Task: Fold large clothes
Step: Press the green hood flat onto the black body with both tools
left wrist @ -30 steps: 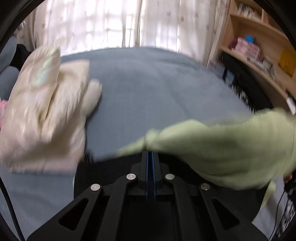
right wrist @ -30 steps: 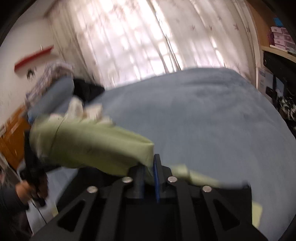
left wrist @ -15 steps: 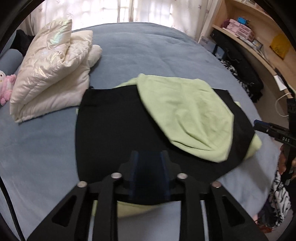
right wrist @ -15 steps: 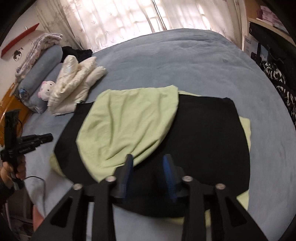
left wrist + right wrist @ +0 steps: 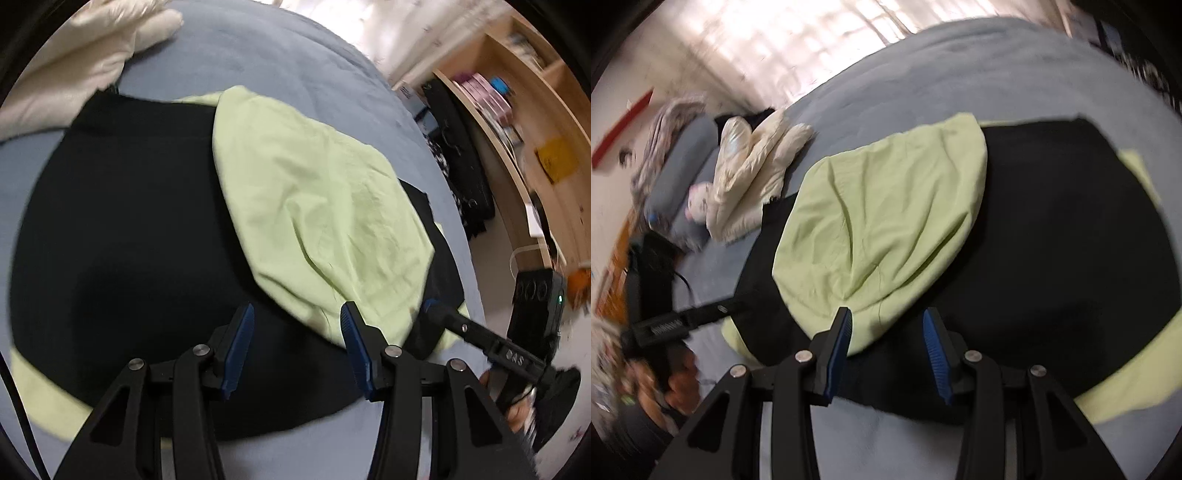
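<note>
The left gripper (image 5: 297,325) hangs with its jaws apart and opening further, nothing between the blue pads; below that gap lies the near hem of the green flap (image 5: 314,206), not touching the pads. The right gripper (image 5: 886,328) also stands spread and empty, with the same flap's near edge showing under its gap.

The garment (image 5: 1052,236) is a large black-and-green piece lying flat on the bed (image 5: 960,66), near its front edge. The green flap is folded over its middle, and pale green strips peek out past the black at the sides. Beyond the garment, toward the pillows, sits a cream puffer jacket (image 5: 753,173), just beside the garment's far left corner — touching or not, I cannot tell. In the left view the right gripper's finger (image 5: 476,336) reaches in at the garment's right end; in the right view the left gripper's finger (image 5: 690,317) reaches in at its left end.

The cloth looks soft, thin and limp — light for its size, with shallow wrinkles across the flap. It should drape and sag rather than hold a line, and one layer may slide over another. Being cloth, it is hardly fragile. The best holds seem to be the hems and corners at the garment's two ends, one per gripper, pinching every layer there and keeping the edge taut between the hands.
</note>
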A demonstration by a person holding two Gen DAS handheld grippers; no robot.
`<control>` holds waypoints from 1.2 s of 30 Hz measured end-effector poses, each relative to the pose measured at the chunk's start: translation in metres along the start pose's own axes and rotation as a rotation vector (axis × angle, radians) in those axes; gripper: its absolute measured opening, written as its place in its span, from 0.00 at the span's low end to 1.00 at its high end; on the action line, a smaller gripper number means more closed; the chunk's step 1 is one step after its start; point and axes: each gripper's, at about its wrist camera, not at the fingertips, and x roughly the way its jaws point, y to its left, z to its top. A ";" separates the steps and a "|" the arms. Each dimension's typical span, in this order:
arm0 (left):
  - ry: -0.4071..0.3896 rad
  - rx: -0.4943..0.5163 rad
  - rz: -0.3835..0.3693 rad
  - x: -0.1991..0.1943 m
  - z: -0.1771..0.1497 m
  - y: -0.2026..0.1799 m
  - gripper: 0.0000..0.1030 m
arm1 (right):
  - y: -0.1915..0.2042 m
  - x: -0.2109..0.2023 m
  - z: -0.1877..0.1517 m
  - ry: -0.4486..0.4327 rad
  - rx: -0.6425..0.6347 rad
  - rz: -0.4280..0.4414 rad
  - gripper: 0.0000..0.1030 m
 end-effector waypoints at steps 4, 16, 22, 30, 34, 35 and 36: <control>-0.051 -0.051 -0.024 0.018 0.004 0.006 0.25 | -0.007 0.018 0.003 -0.035 0.047 0.028 0.39; -0.182 -0.112 0.039 0.027 -0.034 0.020 0.03 | -0.034 0.026 -0.029 -0.084 0.132 0.034 0.06; -0.183 -0.089 0.098 0.018 -0.035 0.010 0.15 | -0.021 0.013 -0.029 -0.097 0.081 -0.070 0.08; -0.324 0.010 0.178 -0.023 -0.017 -0.035 0.28 | 0.035 -0.018 -0.006 -0.219 -0.078 -0.054 0.10; -0.292 0.012 0.158 -0.004 0.007 -0.046 0.28 | 0.059 0.011 0.015 -0.212 -0.114 -0.025 0.10; -0.283 0.009 0.145 0.005 0.013 -0.048 0.28 | 0.065 0.020 0.019 -0.205 -0.119 -0.014 0.10; -0.269 0.007 0.142 0.012 0.018 -0.049 0.28 | 0.069 0.030 0.021 -0.197 -0.123 -0.013 0.10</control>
